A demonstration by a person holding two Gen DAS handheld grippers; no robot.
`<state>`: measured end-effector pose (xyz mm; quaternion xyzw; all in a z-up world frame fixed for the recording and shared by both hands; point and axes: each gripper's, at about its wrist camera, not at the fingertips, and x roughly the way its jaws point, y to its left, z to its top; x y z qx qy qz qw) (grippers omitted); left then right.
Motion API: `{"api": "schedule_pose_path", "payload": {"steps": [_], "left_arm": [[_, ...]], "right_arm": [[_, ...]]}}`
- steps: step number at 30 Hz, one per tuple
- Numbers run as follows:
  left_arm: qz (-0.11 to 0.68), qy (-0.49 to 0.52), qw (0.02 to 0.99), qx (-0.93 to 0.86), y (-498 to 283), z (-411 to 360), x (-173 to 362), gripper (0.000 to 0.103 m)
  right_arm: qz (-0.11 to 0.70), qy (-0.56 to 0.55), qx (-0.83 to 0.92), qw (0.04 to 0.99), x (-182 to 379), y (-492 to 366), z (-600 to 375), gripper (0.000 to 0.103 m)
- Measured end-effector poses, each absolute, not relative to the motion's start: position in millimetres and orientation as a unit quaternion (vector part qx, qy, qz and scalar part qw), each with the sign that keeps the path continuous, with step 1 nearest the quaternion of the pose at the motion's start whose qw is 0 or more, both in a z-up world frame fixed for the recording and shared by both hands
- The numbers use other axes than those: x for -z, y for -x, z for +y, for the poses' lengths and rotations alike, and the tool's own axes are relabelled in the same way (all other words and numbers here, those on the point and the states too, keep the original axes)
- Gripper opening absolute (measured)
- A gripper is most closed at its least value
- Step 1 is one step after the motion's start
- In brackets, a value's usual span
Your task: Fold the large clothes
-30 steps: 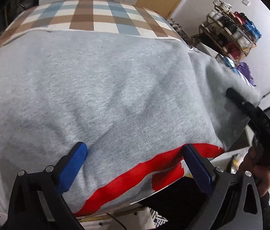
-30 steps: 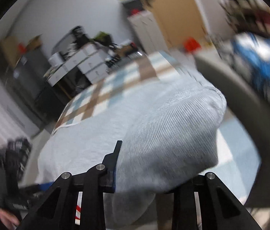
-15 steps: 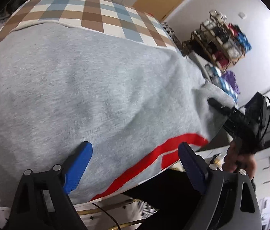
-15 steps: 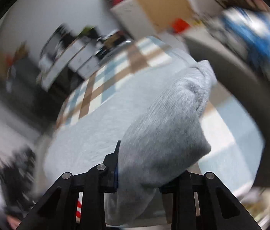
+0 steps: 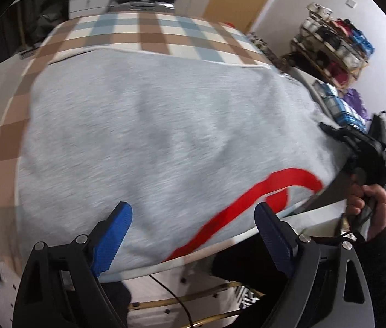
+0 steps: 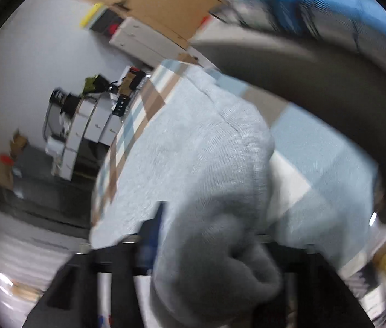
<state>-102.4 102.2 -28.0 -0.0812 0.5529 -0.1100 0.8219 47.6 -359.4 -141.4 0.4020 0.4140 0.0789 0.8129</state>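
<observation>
The grey sweater (image 5: pixel 165 136) lies spread on the checked surface (image 5: pixel 149 35), not yet folded over. The left claw (image 5: pixel 193 229) hangs released above its hem. The right claw (image 6: pixel 214 248) grasps a bunched cuff (image 6: pixel 220 218), its jaws just easing wider.

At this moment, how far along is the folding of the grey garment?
Early. Done: the grey sweatshirt lies spread flat on the checked cloth. In hand: the right hand-held gripper is shut on a bunched grey cuff; the left hand-held gripper hovers open near the red-striped edge. Left: no fold across the body shows.
</observation>
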Motion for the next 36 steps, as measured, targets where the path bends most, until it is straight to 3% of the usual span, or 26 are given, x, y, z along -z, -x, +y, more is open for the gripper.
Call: {"api": "schedule_pose_path", "payload": {"steps": [2, 7, 19, 25, 36], "left_arm": [[0.56, 0.08, 0.819, 0.091, 100, 109, 38, 0.088], [0.577, 0.124, 0.804, 0.078, 98, 129, 59, 0.088], [0.548, 0.177, 0.813, 0.09, 131, 193, 36, 0.088], [0.524, 0.207, 0.824, 0.068, 155, 234, 24, 0.088], [0.507, 0.264, 0.819, 0.052, 191, 287, 30, 0.088]], "right_arm": [[0.401, -0.346, -0.075, 0.845, 124, -44, -350, 0.026], [0.356, -0.144, -0.093, 0.919, 58, -40, -289, 0.022], [0.29, 0.107, -0.185, 0.933, -53, -37, -126, 0.017], [0.269, 0.247, -0.235, 0.901, -45, 0, -21, 0.015], [0.353, 0.21, -0.294, 0.863, 33, 26, 81, 0.015]]}}
